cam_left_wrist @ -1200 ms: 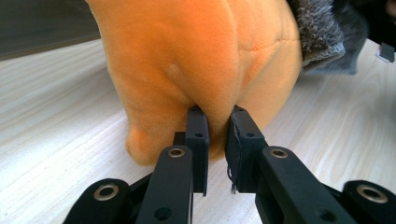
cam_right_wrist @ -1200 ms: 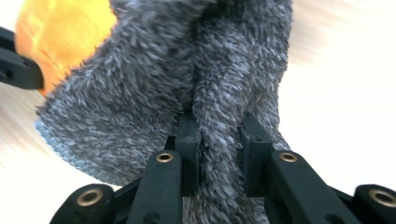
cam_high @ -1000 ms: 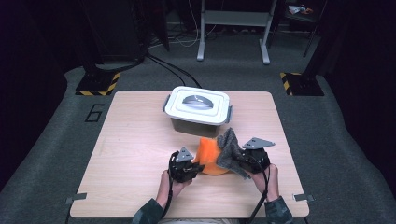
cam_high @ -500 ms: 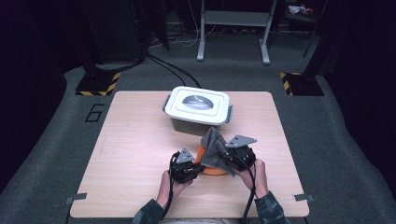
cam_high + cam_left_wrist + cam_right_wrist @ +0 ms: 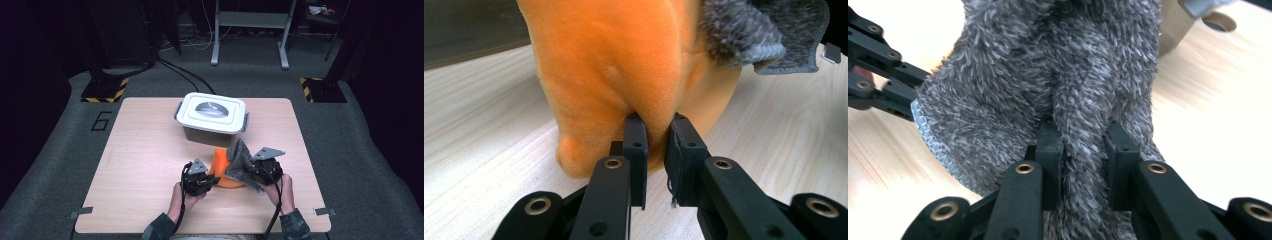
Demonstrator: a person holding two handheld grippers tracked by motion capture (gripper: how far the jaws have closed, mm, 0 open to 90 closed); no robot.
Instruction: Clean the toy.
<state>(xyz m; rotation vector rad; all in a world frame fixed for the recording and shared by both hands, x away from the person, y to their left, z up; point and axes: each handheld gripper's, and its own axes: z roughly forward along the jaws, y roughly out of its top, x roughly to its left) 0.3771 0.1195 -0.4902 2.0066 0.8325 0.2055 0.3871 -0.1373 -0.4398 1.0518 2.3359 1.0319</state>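
An orange cloth lies bunched on the table near its front edge, partly covered by a fuzzy grey cloth. My left gripper is shut on a fold of the orange cloth, pinching it just above the wood. My right gripper is shut on a ridge of the grey cloth, which drapes up and over the orange one. In the left gripper view the grey cloth hangs at the upper right. The left gripper's black links show at the left of the right gripper view.
A white lidded box with a handle stands just behind the cloths at the table's middle. The wooden table has bare room to the left and right. Dark floor, cables and stands lie beyond the far edge.
My right gripper, with the grey cloth in it, swung left toward the orange cloth and then back right and slightly down. The left gripper has stayed still.
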